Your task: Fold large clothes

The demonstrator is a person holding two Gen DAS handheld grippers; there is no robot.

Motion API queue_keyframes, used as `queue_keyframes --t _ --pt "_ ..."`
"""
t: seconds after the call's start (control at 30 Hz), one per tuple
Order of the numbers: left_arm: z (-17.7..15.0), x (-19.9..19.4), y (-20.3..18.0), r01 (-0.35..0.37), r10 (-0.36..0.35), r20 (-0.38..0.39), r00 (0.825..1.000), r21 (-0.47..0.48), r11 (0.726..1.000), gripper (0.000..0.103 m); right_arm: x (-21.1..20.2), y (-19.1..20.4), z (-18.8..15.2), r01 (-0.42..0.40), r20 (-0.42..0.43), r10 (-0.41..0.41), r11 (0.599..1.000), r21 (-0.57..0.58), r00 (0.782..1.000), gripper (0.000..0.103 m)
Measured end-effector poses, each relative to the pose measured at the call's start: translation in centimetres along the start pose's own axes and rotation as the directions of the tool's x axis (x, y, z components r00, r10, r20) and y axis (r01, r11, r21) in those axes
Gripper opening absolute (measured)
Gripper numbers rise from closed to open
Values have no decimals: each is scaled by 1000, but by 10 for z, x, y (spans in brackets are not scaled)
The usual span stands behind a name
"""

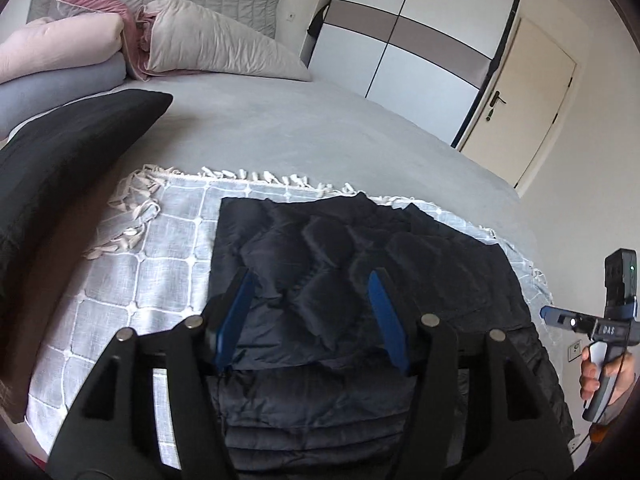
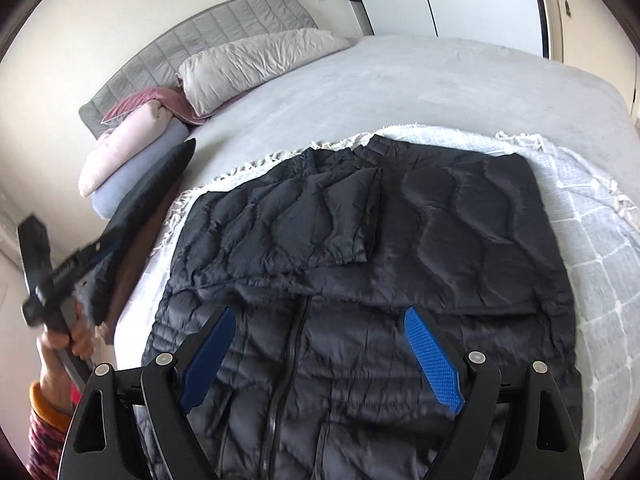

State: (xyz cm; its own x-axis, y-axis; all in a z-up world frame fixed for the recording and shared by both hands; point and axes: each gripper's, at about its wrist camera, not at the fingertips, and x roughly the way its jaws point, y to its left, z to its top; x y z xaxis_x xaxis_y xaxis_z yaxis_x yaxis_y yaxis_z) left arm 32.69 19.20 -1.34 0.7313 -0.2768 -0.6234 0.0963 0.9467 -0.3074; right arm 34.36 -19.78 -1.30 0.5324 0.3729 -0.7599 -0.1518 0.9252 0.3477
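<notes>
A dark navy quilted jacket (image 2: 360, 280) lies flat on a white checked blanket (image 2: 600, 248) on the bed, zipper up, with both sleeves folded across its upper half. It also shows in the left wrist view (image 1: 360, 264). My left gripper (image 1: 312, 280) is open, above the jacket's left part, holding nothing. My right gripper (image 2: 320, 316) is open, above the zipper area, holding nothing. The right gripper appears in the left wrist view (image 1: 552, 314) off the bed's right side. The left gripper appears in the right wrist view (image 2: 94, 250), blurred, at the bed's left.
The grey bed (image 1: 304, 128) carries pillows and rolled bedding (image 1: 192, 36) at the headboard. A black cushion (image 1: 60, 152) lies at the left of the blanket. A wardrobe (image 1: 408, 40) and a door (image 1: 528, 96) stand behind the bed.
</notes>
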Motion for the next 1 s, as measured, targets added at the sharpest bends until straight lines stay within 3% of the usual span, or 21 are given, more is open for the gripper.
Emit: queue_keyframes --t 0.07,0.1,0.17,0.2,0.27,0.3,0.33,0.47,0.57,0.7,0.8,0.87,0.93,1.0 --pt "-7 10 13 13 -14 -13 1000 -26 1000 55 24 -7 9 13 1 -13 1000 25 1000 85" --pt "-9 16 15 23 -23 -20 1000 -33 999 43 41 -12 13 -1 3 1 998 59 1000 81" --pt "-15 27 19 4 -5 -38 999 -44 999 39 67 -21 18 -33 -3 34 992 118 999 75" --pt "-17 30 21 -4 2 -39 999 -46 999 38 75 -25 19 -38 5 38 989 142 999 66" --pt "-17 38 22 -21 20 -41 999 -37 999 37 95 -34 21 -50 24 46 978 202 999 40" --pt "-15 41 21 -30 29 -41 999 -24 999 37 101 -36 20 -60 20 57 973 223 998 13" --pt "-14 44 20 -36 36 -38 999 -13 999 37 103 -37 20 -74 18 72 968 239 997 10" --pt "-6 54 18 -41 41 -26 999 7 999 37 73 -17 14 -93 89 80 985 147 993 8" --pt "-12 77 18 -44 45 -67 997 10 999 37 61 -5 4 22 87 -27 998 58 996 8" --pt "-41 120 19 -96 103 -199 975 43 994 37 84 -14 -2 126 43 -126 992 6 991 9" --pt "-53 123 22 -87 88 -180 980 13 996 39 108 -32 -6 122 -15 -122 991 62 992 9" --pt "-52 118 17 -106 109 -189 976 22 994 45 110 -37 -9 113 -7 -113 990 81 994 10" --pt "-51 109 11 -129 133 -201 971 31 991 66 103 -39 -9 97 6 -98 990 104 995 14" --pt "-50 91 4 -133 139 -197 971 39 990 73 86 -41 -11 94 19 -97 988 127 995 22"
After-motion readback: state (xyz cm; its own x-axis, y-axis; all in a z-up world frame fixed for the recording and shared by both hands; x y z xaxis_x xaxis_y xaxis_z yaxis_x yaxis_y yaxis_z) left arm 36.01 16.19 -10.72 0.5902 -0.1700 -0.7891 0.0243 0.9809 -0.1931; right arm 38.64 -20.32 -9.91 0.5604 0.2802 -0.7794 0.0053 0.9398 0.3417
